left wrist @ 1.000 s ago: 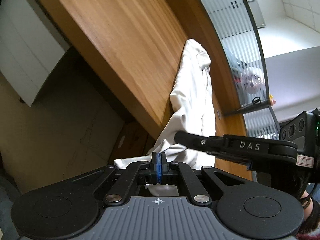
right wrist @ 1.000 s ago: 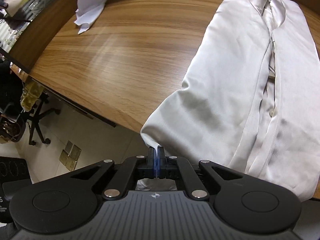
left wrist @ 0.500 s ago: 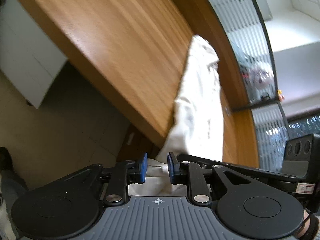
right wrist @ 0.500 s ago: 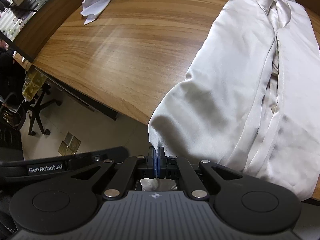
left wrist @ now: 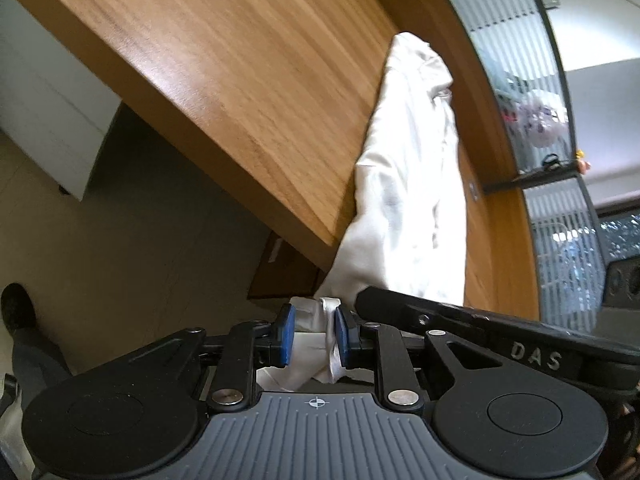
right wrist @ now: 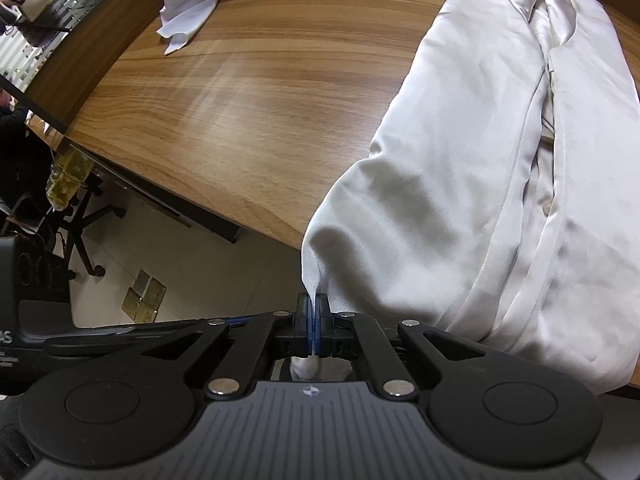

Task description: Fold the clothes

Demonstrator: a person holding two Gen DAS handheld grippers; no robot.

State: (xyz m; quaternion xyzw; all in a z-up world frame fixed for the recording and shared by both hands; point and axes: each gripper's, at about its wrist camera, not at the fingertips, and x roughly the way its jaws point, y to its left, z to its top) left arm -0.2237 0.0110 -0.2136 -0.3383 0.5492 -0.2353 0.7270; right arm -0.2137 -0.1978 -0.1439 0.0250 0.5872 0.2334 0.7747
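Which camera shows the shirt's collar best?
The right wrist view: the shirt lies spread across the table, its collar and button line clear. The left wrist view shows the shirt only as a narrow, bunched strip, with the collar hard to make out.

White satiny button-up shirt (right wrist: 480, 168) lies lengthwise on the wooden table, collar at the far end, its bottom hem drooping off the near edge.

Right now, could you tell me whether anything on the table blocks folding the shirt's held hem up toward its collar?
Nothing visible does. The right tongs pinch the shirt hem off the table edge; the other white cloth lies far aside.
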